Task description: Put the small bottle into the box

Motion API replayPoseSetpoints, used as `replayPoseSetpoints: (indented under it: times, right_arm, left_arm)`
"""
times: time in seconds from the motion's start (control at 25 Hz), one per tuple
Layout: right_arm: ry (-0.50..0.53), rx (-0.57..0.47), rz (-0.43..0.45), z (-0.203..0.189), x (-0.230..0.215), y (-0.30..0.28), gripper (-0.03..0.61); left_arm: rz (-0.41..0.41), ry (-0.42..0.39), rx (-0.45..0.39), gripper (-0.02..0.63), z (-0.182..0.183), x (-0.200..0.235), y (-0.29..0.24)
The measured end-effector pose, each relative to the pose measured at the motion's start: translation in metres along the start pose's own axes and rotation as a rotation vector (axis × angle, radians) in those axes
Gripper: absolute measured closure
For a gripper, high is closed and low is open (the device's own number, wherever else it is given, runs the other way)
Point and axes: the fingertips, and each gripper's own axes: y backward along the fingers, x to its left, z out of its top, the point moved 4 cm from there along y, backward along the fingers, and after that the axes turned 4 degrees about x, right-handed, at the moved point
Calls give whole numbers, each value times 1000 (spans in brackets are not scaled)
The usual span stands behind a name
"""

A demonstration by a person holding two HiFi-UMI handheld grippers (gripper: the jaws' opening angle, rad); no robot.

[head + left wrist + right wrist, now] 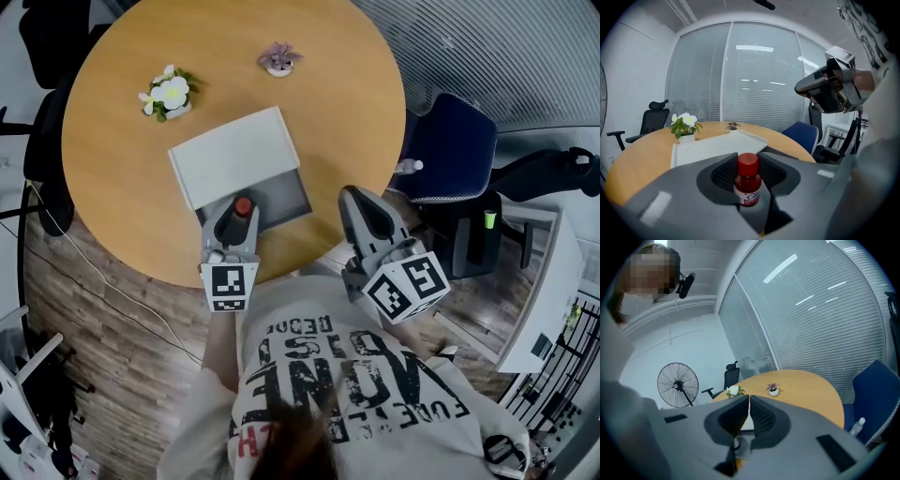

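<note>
A small bottle (748, 183) with a red cap (243, 206) and dark red contents stands upright between the pads of my left gripper (748, 165), which is shut on it. In the head view the left gripper (241, 200) holds the bottle at the near edge of the box (287, 194), whose grey inside lies open beside its white lid (234, 154). The lid (717, 146) shows just beyond the bottle. My right gripper (355, 197) hangs to the right of the box, off the table's edge. Its jaws (748, 404) are shut with nothing between them.
On the round wooden table (112, 122) stand a white-flowered pot (168, 95) at the far left and a small purple plant (279, 59) at the back. A blue chair (448, 150) stands right of the table. A fan (678, 384) and a black office chair (731, 376) stand beyond it.
</note>
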Motion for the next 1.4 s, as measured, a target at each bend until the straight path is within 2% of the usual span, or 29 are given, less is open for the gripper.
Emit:
replayPoseSetpoints:
  times: [0.68, 1.04, 1.16, 1.28, 1.4]
  right_arm:
    - [15, 5, 28, -2, 8, -2, 563]
    - [8, 0, 28, -2, 9, 1, 563]
    - [9, -2, 30, -3, 10, 2, 563]
    - [10, -4, 30, -3, 10, 3, 563]
    - [11, -4, 29, -3, 10, 4, 563]
  left_arm:
    - [-1, -61, 94, 476, -12, -8, 10]
    - [3, -60, 97, 474, -11, -9, 9]
    - [-1, -34, 85, 471, -8, -7, 8]
    - [-25, -16, 61, 413, 0, -7, 9]
    - [-34, -20, 54, 400, 5, -10, 8]
